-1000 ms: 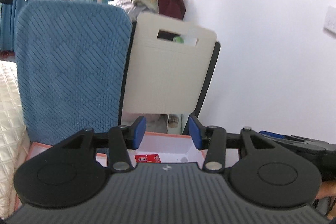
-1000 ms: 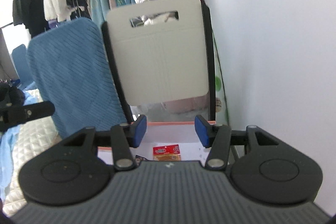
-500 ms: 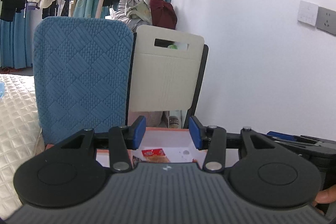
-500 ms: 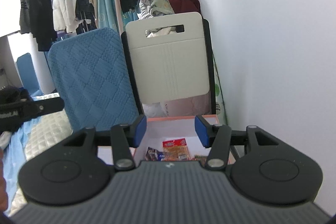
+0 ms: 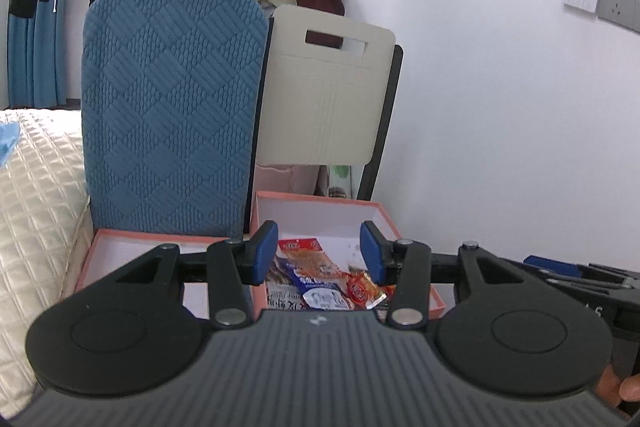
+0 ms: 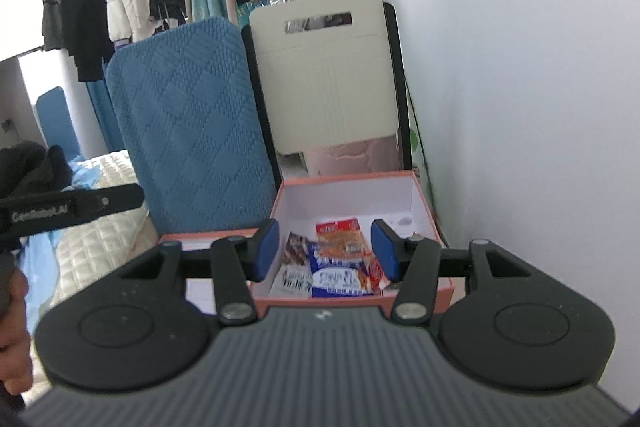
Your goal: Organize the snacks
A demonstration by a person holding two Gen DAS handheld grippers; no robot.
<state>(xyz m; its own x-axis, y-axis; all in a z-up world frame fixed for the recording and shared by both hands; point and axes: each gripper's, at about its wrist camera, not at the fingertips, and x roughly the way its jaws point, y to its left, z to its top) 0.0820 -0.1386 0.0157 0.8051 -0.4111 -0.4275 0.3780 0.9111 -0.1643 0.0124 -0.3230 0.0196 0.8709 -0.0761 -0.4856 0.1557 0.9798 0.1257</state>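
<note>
Inside the pink box [image 6: 420, 195], snack packets [image 6: 340, 251] lie lengthwise toward the wall — both tongs [image 5: 319, 253] [image 6: 325, 249] gape, empty.

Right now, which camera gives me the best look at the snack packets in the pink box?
The right wrist view: the snack packets lie spread in the pink box. The left wrist view shows the same pile lower, partly cut off by the gripper's body.

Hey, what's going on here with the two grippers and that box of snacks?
A person holds a gripper in each hand, both aimed at an orange box holding a pile of snack packets. The left gripper and right gripper hang short of it with jaws open and empty. Nothing is picked up yet. A second, shallower orange tray sits beside the box.
</note>
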